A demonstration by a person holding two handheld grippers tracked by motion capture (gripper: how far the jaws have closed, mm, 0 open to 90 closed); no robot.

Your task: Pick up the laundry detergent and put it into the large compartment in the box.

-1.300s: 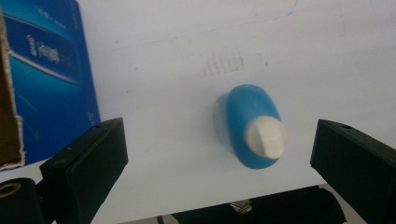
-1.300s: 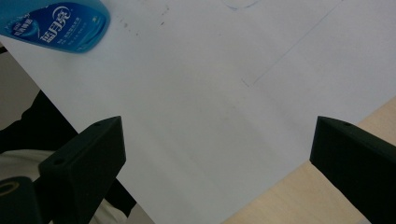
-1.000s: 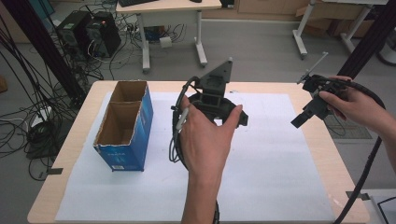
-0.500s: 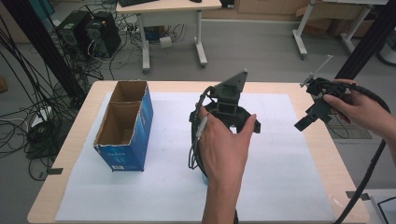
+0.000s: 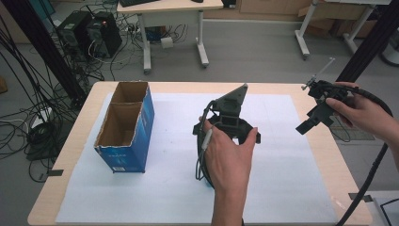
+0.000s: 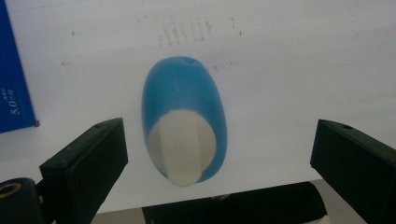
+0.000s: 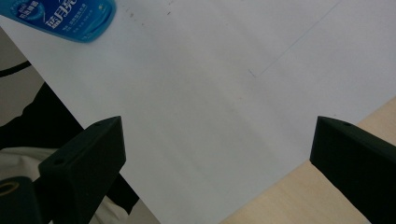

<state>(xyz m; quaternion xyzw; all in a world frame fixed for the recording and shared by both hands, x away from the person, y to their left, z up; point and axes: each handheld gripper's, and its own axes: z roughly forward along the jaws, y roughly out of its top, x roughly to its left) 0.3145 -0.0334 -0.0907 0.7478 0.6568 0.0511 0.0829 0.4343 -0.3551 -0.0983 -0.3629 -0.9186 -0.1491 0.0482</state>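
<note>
The left gripper (image 6: 201,154) is hanging right over the smooth blue plastic bottle with the off-white cap (image 6: 185,119), and here is what matters: in the left gripper view the bottle is lying flat on the white paper sheet (image 6: 280,56) dead centre between the two black jaws, its long axis running straight away from the camera, cap end nearest. That axis is sitting square to the line between the jaws, so a closing pinch looks set to land across the narrow width. The jaws are standing wide apart, gripping nothing, with clear paper showing on both sides of the bottle.

In the high view the left gripper (image 5: 226,123) is the nearer one by far; the right gripper (image 5: 308,125) is waiting well off toward the table's right edge, jaws also spread wide and empty. In the right gripper view the bottle's labelled body (image 7: 65,16) is peeking in at the far upper left corner. The open blue cardboard box (image 5: 127,126) is standing well apart on the left.

Compared with half a second ago, the left hand is sitting a touch further right; the right hand is barely changing.
</note>
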